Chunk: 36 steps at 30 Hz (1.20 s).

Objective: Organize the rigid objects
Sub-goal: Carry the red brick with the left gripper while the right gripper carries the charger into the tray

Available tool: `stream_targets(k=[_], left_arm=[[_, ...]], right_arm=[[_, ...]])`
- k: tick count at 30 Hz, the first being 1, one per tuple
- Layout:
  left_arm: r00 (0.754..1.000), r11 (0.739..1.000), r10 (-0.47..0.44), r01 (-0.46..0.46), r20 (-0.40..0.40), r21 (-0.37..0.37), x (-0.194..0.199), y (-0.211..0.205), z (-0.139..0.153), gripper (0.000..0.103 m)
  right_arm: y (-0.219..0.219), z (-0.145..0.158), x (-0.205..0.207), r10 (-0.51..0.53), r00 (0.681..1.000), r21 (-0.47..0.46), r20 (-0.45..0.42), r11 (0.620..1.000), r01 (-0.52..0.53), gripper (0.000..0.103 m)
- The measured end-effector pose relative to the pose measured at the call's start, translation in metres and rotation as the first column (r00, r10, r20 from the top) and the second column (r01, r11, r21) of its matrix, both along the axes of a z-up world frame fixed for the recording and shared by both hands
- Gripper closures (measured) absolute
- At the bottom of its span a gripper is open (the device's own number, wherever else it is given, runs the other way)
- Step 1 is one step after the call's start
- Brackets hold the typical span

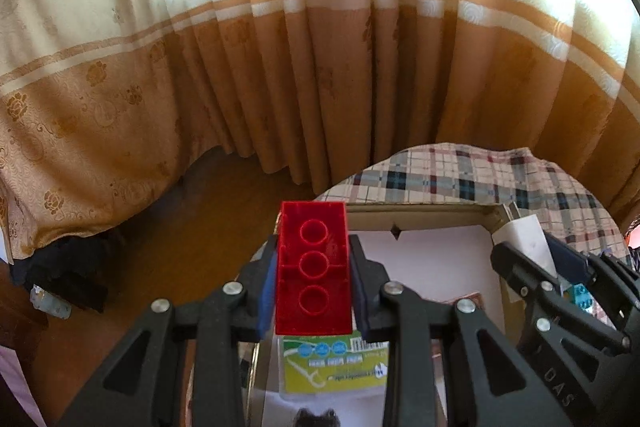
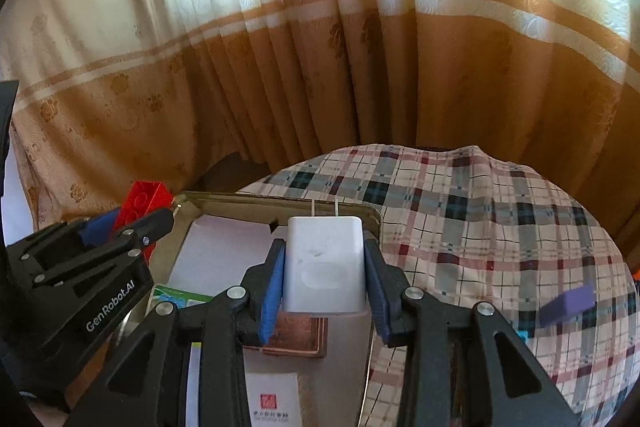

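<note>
While the left gripper point(image 1: 314, 275) fingers clamp a red building brick point(image 1: 313, 267) and the right gripper point(image 2: 325, 277) fingers clamp a white charger point(image 2: 325, 263) above the cardboard box point(image 2: 280, 205), lower both level before releasing.

Gripped red brick point(image 1: 313, 269), white charger point(image 2: 324, 264)

Plaid cloth point(image 2: 480, 227) before a curtain point(image 2: 320, 67) (cream over tan).
</note>
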<state>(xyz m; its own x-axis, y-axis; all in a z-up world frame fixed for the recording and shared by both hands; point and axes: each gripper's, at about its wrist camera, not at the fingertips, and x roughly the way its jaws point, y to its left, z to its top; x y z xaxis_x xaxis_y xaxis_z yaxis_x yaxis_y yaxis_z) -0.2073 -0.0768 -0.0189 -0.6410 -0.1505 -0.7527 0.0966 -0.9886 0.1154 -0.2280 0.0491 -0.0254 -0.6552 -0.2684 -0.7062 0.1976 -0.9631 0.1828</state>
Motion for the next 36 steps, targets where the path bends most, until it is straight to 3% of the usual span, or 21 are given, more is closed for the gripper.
stream_targets(k=[14, 19, 23, 26, 28, 31, 36], left_arm=[[0.993, 0.999, 0.03, -0.026, 0.114, -0.033, -0.022, -0.003, -0.032, 0.073], [0.991, 0.999, -0.002, 0.006, 0.135, -0.032, -0.025, 0.0, -0.035, 0.071], [0.993, 0.999, -0.019, 0.023, 0.115, -0.034, -0.021, 0.001, -0.03, 0.047], [0.993, 0.993, -0.06, 0.049, 0.101, 0.106, -0.017, -0.008, -0.02, 0.017], [0.994, 0.981, -0.058, 0.038, 0.096, 0.189, -0.011, -0.013, -0.014, 0.003], [0.999, 0.986, 0.012, -0.019, 0.046, 0.164, 0.002, -0.013, -0.006, 0.0], [1.0, 1.0, 0.003, -0.003, -0.001, 0.015, 0.025, 0.007, -0.003, 0.0]], right_arm=[[-0.006, -0.018, -0.017, 0.026, 0.997, -0.004, 0.075, 1.0, -0.026, 0.062], [-0.008, -0.019, -0.017, 0.067, 0.994, -0.021, 0.084, 0.998, -0.065, 0.062], [-0.005, -0.014, -0.012, 0.079, 0.995, -0.044, 0.055, 0.996, -0.077, 0.054], [0.017, -0.005, -0.003, 0.039, 0.999, -0.115, 0.024, 0.993, -0.036, 0.027], [0.031, 0.004, 0.008, 0.014, 1.0, -0.151, -0.023, 0.988, -0.017, 0.021], [0.038, 0.017, 0.025, -0.01, 0.997, -0.168, -0.074, 0.986, -0.003, 0.021], [0.043, 0.032, 0.055, -0.058, 0.986, -0.138, -0.155, 0.99, 0.036, 0.021]])
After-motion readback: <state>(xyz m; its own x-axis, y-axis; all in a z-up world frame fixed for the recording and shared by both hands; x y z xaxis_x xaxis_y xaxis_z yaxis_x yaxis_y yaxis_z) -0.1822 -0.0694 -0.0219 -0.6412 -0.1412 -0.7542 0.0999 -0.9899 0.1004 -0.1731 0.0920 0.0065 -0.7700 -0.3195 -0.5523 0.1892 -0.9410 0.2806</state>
